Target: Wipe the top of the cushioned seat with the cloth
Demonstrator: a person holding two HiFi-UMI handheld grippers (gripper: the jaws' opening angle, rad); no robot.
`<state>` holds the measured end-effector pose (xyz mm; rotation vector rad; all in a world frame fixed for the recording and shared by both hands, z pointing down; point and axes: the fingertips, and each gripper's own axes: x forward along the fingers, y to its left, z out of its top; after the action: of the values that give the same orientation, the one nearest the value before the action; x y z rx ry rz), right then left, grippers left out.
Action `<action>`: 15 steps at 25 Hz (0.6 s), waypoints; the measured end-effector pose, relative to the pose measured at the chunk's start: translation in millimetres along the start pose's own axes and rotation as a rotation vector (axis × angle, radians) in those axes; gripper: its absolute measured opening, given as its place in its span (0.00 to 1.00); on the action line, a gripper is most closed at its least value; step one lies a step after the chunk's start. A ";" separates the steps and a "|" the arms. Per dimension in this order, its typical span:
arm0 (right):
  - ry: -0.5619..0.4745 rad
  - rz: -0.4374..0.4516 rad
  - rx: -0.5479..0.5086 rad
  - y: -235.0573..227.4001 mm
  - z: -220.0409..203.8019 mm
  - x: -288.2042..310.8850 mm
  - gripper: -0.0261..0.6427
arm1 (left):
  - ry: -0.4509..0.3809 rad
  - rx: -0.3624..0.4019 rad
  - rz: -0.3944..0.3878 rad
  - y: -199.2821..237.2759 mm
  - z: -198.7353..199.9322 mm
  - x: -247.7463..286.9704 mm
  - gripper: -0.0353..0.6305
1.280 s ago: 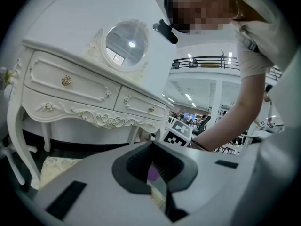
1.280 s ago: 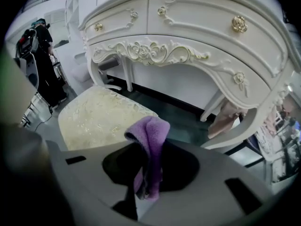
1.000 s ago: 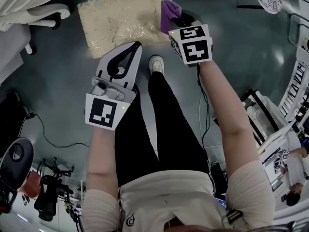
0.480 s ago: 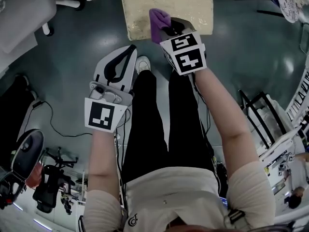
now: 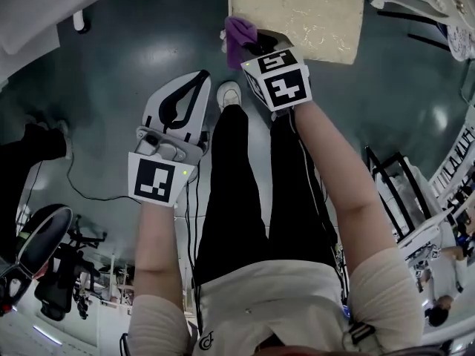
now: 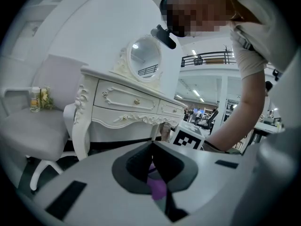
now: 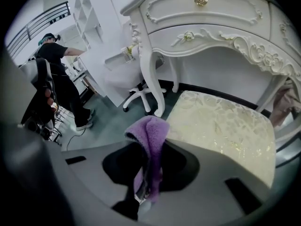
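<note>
The cushioned seat [image 5: 297,10] is cream with a leaf pattern and lies at the top of the head view. My right gripper [image 5: 251,43] is shut on a purple cloth [image 5: 238,33], which hangs at the seat's near left corner. In the right gripper view the cloth [image 7: 150,133] bunches up between the jaws, and the seat [image 7: 225,126] spreads ahead and to the right. My left gripper [image 5: 200,76] hangs shut over the floor to the left of the seat, holding nothing. In the left gripper view its jaws [image 6: 151,147] meet at the tip.
A white carved dressing table [image 7: 211,22] stands right behind the seat. A white office chair [image 7: 136,91] and a person in black [image 7: 61,74] are to the left. My legs and a white shoe [image 5: 228,93] are on the dark floor between the grippers. A cable [image 5: 82,191] trails at left.
In the head view the seat has slid from the left to the right. The right gripper with the cloth has gone from the seat's right edge to its near left corner. The left gripper barely moved.
</note>
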<state>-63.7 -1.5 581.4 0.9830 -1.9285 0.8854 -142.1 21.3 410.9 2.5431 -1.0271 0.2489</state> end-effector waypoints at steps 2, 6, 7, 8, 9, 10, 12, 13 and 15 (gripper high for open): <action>0.007 -0.001 0.000 -1.9 -0.7 7.5 0.17 | -0.004 -0.001 0.006 4.6 -3.1 -2.7 0.07; -0.001 0.008 0.016 -7.4 1.5 13.1 0.17 | -0.011 -0.017 0.025 7.2 -8.7 -6.3 0.07; -0.002 0.014 0.021 -8.0 1.6 13.2 0.17 | -0.009 -0.022 0.023 5.2 -10.5 -6.2 0.07; 0.000 0.019 0.022 -8.4 1.3 13.1 0.17 | -0.005 -0.025 0.017 2.4 -12.3 -5.4 0.07; 0.004 0.024 0.019 -8.8 0.7 13.0 0.17 | -0.001 -0.029 0.010 -0.9 -13.9 -4.0 0.07; 0.008 0.027 0.014 -9.4 0.1 12.7 0.17 | 0.001 -0.034 0.003 -4.0 -14.8 -2.0 0.07; 0.013 0.030 0.002 -12.9 -1.1 10.9 0.17 | -0.002 -0.041 -0.006 -9.1 -14.5 3.9 0.07; 0.015 0.030 -0.002 -16.0 -2.2 9.4 0.17 | -0.005 -0.043 -0.008 -11.0 -13.6 7.4 0.07; 0.016 0.029 0.000 -23.5 -5.3 6.0 0.17 | -0.010 -0.053 -0.007 -13.2 -10.5 14.3 0.07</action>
<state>-44.2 -9.7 594.3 0.9473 -1.9335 0.9070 -122.9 25.3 421.1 2.5025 -1.0144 0.2038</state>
